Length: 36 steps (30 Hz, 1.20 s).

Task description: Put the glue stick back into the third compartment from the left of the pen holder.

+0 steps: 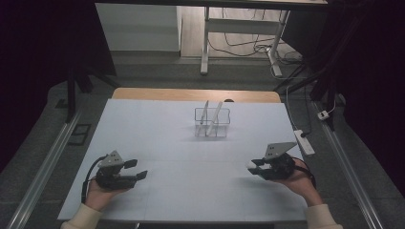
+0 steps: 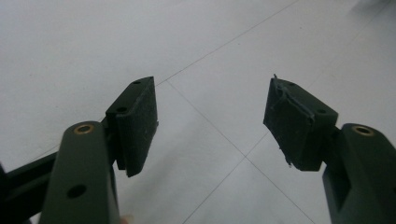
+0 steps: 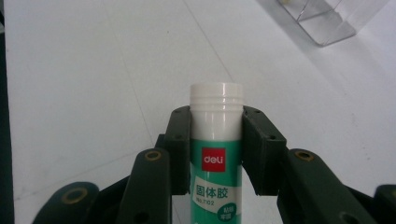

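glue stick: a green and white cylindrical glue stick (image 3: 215, 163) with a red "deli" label and a ribbed white cap, clamped between the jaws of the right gripper (image 1: 258, 168), above the worktop near its right edge and toward the near side.
long axis: runs along the right gripper's jaws, white cap foremost and past the jaw tips; in the high view the gripper points left across the worktop, so the cap end faces left.
right gripper fingers: narrow, closed against both sides of the stick just below the cap.
left gripper (image 2: 212, 123): jaws wide apart with nothing between them, black pads (image 2: 140, 122) facing each other; held near the worktop's near left corner, pointing right.
view differences: the right gripper view shows the label and cap ridges; the high view shows just a small white end at the jaws. the left gripper view shows worn rubber on one pad.
surroundings: white worktop (image 1: 157, 138) with faint seam lines; a clear plastic divided organiser (image 1: 212, 122) toward the far edge at the middle, holding two slim pale sticks leaning; a white power strip (image 1: 304, 141) off the right edge.
in the way: the stretch of worktop between the right gripper and the organiser is bare.
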### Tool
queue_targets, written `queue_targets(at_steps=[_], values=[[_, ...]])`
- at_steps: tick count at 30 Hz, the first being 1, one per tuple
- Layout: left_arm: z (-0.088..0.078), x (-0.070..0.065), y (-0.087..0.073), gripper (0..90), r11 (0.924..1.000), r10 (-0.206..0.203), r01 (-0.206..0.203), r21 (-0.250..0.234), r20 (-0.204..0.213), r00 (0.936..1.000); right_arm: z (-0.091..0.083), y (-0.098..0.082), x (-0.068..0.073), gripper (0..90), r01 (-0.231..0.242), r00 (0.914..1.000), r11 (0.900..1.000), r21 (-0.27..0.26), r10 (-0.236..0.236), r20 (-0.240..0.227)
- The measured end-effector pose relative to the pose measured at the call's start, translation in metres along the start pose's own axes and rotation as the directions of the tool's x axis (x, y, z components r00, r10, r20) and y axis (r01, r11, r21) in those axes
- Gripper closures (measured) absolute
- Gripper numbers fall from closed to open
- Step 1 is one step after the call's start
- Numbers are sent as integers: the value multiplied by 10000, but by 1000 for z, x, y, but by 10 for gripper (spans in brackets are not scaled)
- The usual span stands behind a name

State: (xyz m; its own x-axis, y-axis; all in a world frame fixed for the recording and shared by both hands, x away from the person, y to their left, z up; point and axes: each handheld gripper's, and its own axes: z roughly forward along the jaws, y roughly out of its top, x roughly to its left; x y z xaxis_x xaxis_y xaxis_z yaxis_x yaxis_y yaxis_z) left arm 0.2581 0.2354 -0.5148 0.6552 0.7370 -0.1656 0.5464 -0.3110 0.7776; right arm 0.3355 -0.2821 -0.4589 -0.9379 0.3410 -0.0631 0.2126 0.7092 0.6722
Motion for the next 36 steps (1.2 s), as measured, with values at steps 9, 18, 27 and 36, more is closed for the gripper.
queue_targets(at_steps=[9, 18, 27, 36], values=[[0, 0, 0, 347, 10000, 38, -38, -13, -30, 10000, -1, 3, -3, 646, -614, 9965, 9936, -947, 664, 512], [1, -1, 1, 346, 10000, 75, -75, -11, -11, 10000, 5, 4, -4, 646, -896, 9875, 9871, -1327, 1054, 1172], [1, 0, 1, 345, 10000, 70, -70, -15, -12, 10000, 8, 7, -7, 645, -1243, 9717, 9801, -1546, 1518, 1810], [1, 0, 1, 344, 10000, 77, -77, -11, -13, 10000, 6, 8, -12, 646, -1679, 9483, 9668, -1927, 2118, 2364]])
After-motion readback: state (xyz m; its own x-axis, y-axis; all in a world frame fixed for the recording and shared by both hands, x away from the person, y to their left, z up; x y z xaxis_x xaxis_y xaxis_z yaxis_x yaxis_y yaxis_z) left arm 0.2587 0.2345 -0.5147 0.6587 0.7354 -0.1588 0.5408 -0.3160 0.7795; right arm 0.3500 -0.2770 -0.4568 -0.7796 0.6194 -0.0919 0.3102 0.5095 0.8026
